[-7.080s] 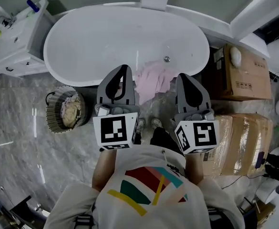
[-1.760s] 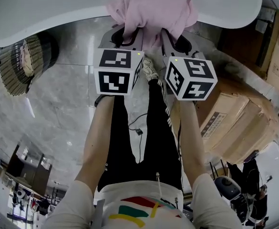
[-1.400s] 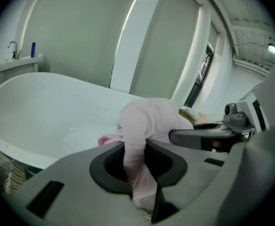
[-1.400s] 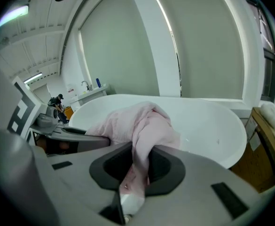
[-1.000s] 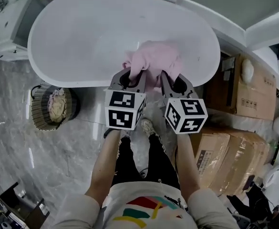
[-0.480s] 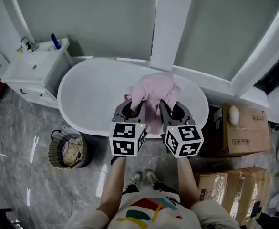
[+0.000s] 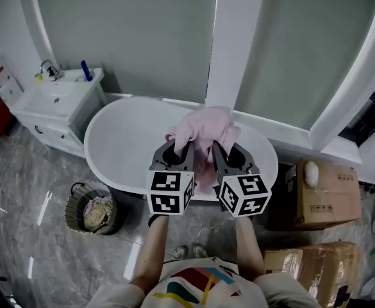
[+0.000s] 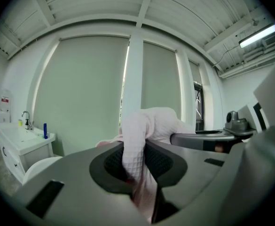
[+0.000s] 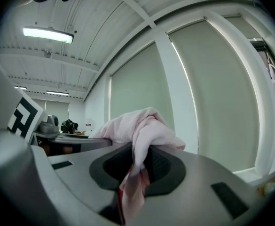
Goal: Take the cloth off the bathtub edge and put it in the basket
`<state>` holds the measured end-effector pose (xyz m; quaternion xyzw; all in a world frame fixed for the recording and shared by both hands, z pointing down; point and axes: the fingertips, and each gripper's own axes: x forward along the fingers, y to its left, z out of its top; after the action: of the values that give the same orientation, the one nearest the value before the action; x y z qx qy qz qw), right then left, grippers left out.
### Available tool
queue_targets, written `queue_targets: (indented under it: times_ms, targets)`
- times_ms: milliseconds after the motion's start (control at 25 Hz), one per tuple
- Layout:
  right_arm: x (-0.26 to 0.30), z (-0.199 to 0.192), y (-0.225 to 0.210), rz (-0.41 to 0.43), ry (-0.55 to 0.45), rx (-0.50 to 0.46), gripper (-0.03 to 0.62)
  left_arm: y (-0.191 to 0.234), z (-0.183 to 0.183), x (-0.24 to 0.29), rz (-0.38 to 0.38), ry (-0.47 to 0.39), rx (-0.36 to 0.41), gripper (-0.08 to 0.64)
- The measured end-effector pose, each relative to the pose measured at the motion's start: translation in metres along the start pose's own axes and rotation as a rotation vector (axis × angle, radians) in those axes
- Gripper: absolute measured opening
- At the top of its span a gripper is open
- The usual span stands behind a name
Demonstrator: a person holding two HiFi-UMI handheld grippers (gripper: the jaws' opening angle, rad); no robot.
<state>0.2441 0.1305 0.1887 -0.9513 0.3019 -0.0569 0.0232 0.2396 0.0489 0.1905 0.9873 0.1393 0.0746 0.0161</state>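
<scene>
The pink cloth [image 7: 203, 133] is lifted off the white bathtub [image 7: 129, 146] and bunched between my two grippers, held high in front of the tub. My left gripper [image 7: 177, 149] is shut on one fold of the cloth [image 8: 136, 147]. The right gripper [image 7: 220, 147] is shut on another fold of it [image 9: 139, 145]. Both point roughly level towards the window wall. The woven basket [image 7: 92, 205] stands on the floor at the lower left, with a pale cloth lying in it.
A white vanity with a sink [image 7: 56, 104] stands left of the tub. Cardboard boxes [image 7: 322, 194] are stacked at the right. A white pillar [image 7: 229, 43] rises behind the tub. The grey marble floor [image 7: 27, 191] spreads around the basket.
Both grippers have risen together with the pink cloth, lifting it clear of the tub's edge. The head view has tilted up, so the window wall now shows.
</scene>
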Motion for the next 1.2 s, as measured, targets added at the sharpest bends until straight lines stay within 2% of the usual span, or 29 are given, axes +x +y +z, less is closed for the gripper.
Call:
queue_targets:
  times_ms: [480,720,1200]
  targets:
    - [-0.012,-0.006,-0.021,0.11,-0.014,0.035,0.081,-0.024,-0.005,0.005,0.086,-0.014,0.017,0.091]
    - [-0.027,-0.022,-0.032,0.145,0.007,0.011,0.081,-0.043,-0.025,0.004,0.12,-0.032,-0.031,0.091]
    - [-0.03,-0.033,-0.048,0.08,-0.002,0.008,0.081,-0.053,-0.038,0.021,0.036,-0.033,-0.037,0.091]
